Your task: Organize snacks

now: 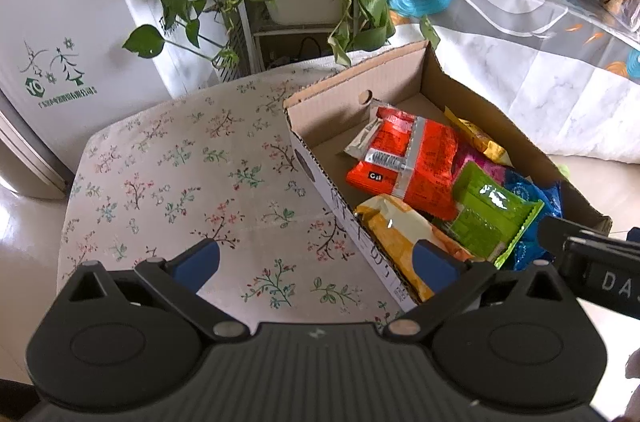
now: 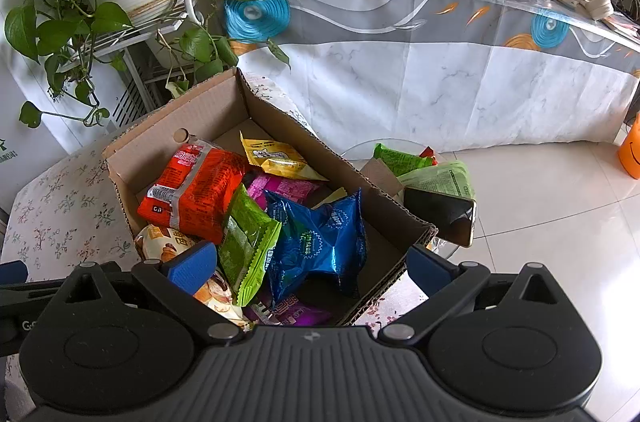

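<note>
a low surface covered in a white cloth printed with small flowers (image 1: 168,182) carries an open brown cardboard box (image 2: 276,110) at its right side. the box holds the snacks in a loose heap: a big orange-red foil packet (image 2: 196,194) toward the far left, a crinkled blue foil bag (image 2: 320,238) near the right wall, a bright green sachet (image 2: 248,242) leaning between them, a yellow-and-white bag (image 1: 396,234) at the near left corner, a flat yellow pouch (image 2: 276,158) at the back, and a magenta wrapper (image 2: 284,186) half buried under the rest. outside the right wall lie a black phone (image 2: 444,218) and more green packets (image 2: 400,160). the left gripper (image 1: 316,262) hovers over the cloth and the box's near edge, fingers spread wide and empty. the right gripper (image 2: 312,270) hangs above the heap, fingers likewise spread, gripping nothing.
</note>
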